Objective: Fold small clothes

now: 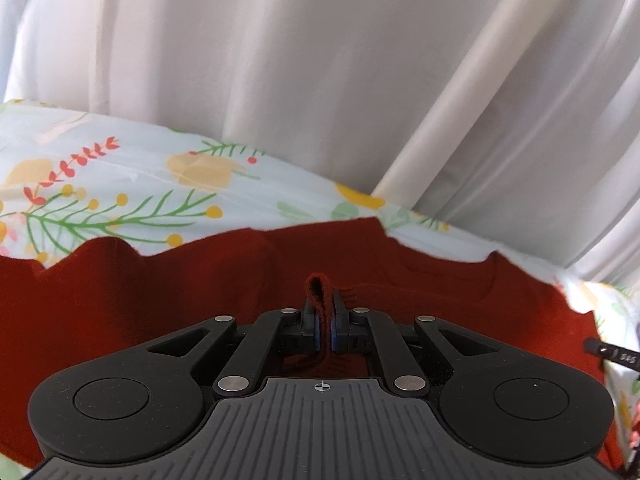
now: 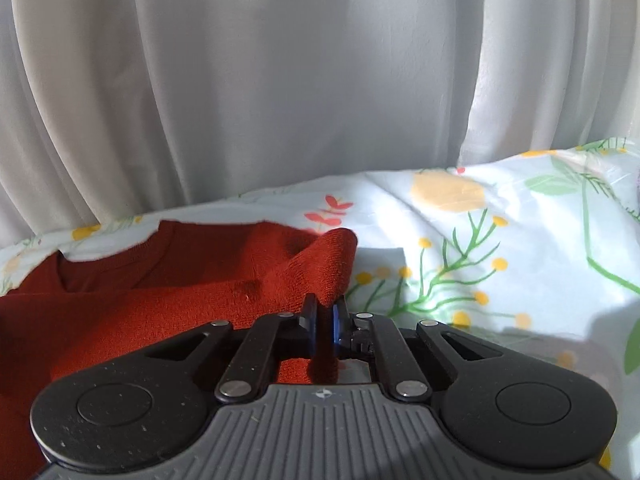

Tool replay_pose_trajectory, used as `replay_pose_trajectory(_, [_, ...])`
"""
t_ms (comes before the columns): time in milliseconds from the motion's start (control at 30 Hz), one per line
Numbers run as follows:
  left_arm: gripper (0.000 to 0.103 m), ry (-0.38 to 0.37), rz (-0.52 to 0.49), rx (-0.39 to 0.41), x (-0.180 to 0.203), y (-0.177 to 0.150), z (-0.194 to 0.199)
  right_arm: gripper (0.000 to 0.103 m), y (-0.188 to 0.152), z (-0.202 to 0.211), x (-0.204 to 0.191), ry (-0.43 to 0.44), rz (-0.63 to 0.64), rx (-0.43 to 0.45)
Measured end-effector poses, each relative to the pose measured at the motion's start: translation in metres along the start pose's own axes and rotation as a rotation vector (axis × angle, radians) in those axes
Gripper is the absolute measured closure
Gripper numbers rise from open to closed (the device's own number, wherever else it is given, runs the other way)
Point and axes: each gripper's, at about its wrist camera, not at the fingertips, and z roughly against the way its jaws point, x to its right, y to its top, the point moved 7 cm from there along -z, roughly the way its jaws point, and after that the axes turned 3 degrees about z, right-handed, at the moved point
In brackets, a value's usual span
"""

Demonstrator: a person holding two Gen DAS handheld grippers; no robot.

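Note:
A rust-red knit garment (image 1: pixel 180 280) lies spread on a floral sheet (image 1: pixel 120 184). My left gripper (image 1: pixel 324 300) is shut on a pinched fold of the red garment, which sticks up between the jaws. In the right wrist view the same red garment (image 2: pixel 160 280) lies at the left, its neckline toward the curtain. My right gripper (image 2: pixel 325 308) is shut on the garment's right edge, and the cloth bunches up in a raised fold just ahead of the jaws.
White curtains (image 1: pixel 320 80) hang close behind the surface, and show in the right wrist view (image 2: pixel 280 80) too. The floral sheet (image 2: pixel 500 260) extends to the right of the garment. A small black tag (image 1: pixel 612 354) pokes in at the left wrist view's right edge.

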Motion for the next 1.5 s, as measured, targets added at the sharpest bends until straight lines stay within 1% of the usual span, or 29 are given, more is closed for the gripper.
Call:
replay_pose_trajectory(67, [0.097,0.004,0.008,-0.007,-0.004,-0.002,-0.003,0.095,-0.001,0.001,-0.004,-0.007,0.031,-0.002])
replay_pose_trajectory(133, [0.097,0.003,0.014,-0.016,-0.007,-0.003,-0.006,0.091,0.001,0.009,-0.003,0.017,0.005,0.006])
replay_pose_trajectory(200, [0.097,0.01,0.008,-0.025,-0.007,-0.005,-0.009,0.081,0.002,0.015,-0.003,0.046,-0.013,0.015])
replay_pose_trajectory(233, [0.097,0.015,0.003,-0.028,-0.007,-0.005,-0.01,0.072,0.0,0.015,-0.005,0.061,-0.01,0.007])
replay_pose_trajectory(267, [0.097,0.022,-0.002,-0.028,-0.007,-0.006,-0.011,0.07,-0.003,0.015,-0.009,0.073,-0.001,-0.001])
replay_pose_trajectory(333, [0.097,0.028,-0.008,-0.022,-0.006,-0.005,-0.011,0.07,-0.007,0.011,-0.014,0.069,0.027,-0.016])
replay_pose_trajectory(433, [0.097,0.033,-0.027,0.004,-0.001,0.0,-0.008,0.096,-0.01,0.009,-0.022,0.032,0.083,0.006])
replay_pose_trajectory(533, [0.097,0.048,-0.043,0.02,0.002,0.002,-0.01,0.096,-0.006,0.013,-0.024,-0.028,0.108,0.058])
replay_pose_trajectory(600, [0.096,0.074,-0.05,0.011,0.002,0.0,-0.016,0.096,-0.005,0.009,-0.018,-0.078,0.109,0.061])
replay_pose_trajectory(667, [0.087,0.138,-0.038,0.003,-0.005,-0.001,-0.016,0.095,-0.008,0.002,-0.015,-0.086,0.101,0.041])
replay_pose_trajectory(733, [0.086,0.177,-0.015,0.023,-0.01,0.0,-0.003,0.093,-0.008,0.003,-0.014,-0.082,0.095,0.04])
replay_pose_trajectory(767, [0.086,0.16,-0.01,0.052,-0.007,0.001,0.007,0.088,-0.006,0.009,-0.012,-0.079,0.083,0.05])
replay_pose_trajectory(800, [0.081,0.12,-0.004,0.082,0.001,0.002,0.017,0.086,-0.003,0.016,-0.011,-0.07,0.073,0.073])
replay_pose_trajectory(833, [0.065,0.07,-0.007,0.094,0.012,0.0,0.024,0.085,0.001,0.024,-0.013,-0.055,0.071,0.107])
replay_pose_trajectory(867, [0.056,0.015,-0.02,0.093,0.025,-0.004,0.027,0.081,0.003,0.031,-0.018,-0.017,0.068,0.134])
replay_pose_trajectory(900, [0.044,-0.041,-0.038,0.081,0.04,-0.01,0.027,0.077,0.005,0.038,-0.028,0.054,0.053,0.144])
replay_pose_trajectory(933, [0.041,-0.088,-0.057,0.057,0.053,-0.018,0.022,0.071,0.004,0.04,-0.041,0.13,0.034,0.135])
replay_pose_trajectory(967, [0.04,-0.107,-0.072,0.035,0.062,-0.024,0.014,0.071,0.001,0.039,-0.055,0.209,0.018,0.115])
replay_pose_trajectory(1000, [0.04,-0.1,-0.076,0.02,0.068,-0.031,0.006,0.07,-0.005,0.035,-0.075,0.287,0.014,0.084])
replay_pose_trajectory(1067, [0.04,-0.077,-0.066,-0.009,0.071,-0.04,-0.014,0.071,-0.019,0.025,-0.109,0.365,0.057,0.032])
replay_pose_trajectory(1100, [0.04,-0.069,-0.059,-0.013,0.069,-0.043,-0.021,0.072,-0.025,0.021,-0.121,0.36,0.098,0.03])
replay_pose_trajectory(1133, [0.039,-0.069,-0.072,0.036,0.067,-0.042,-0.02,0.072,-0.029,0.015,-0.129,0.338,0.142,0.029])
replay_pose_trajectory(1167, [0.04,-0.034,-0.084,0.044,0.064,-0.04,-0.023,0.076,-0.034,0.009,-0.131,0.304,0.181,0.022])
replay_pose_trajectory(1200, [0.041,-0.009,-0.094,0.06,0.061,-0.038,-0.024,0.079,-0.034,0.007,-0.13,0.278,0.211,0.058])
replay_pose_trajectory(1233, [0.041,0.019,-0.089,0.07,0.056,-0.035,-0.026,0.083,-0.033,0.005,-0.125,0.213,0.256,0.076])
replay_pose_trajectory(1300, [0.041,0.06,-0.098,0.087,0.048,-0.032,-0.03,0.083,-0.029,0.003,-0.108,0.087,0.318,0.113])
replay_pose_trajectory(1400, [0.037,0.099,-0.134,0.055,0.051,-0.032,-0.027,0.082,-0.021,0.004,-0.075,0.035,0.281,0.12])
replay_pose_trajectory(1433, [0.032,0.094,-0.122,0.041,0.052,-0.033,-0.023,0.082,-0.02,0.006,-0.069,0.038,0.257,0.104])
replay_pose_trajectory(1500, [0.026,0.041,-0.072,0.029,0.053,-0.039,-0.01,0.082,-0.02,0.018,-0.062,0.058,0.196,0.07])
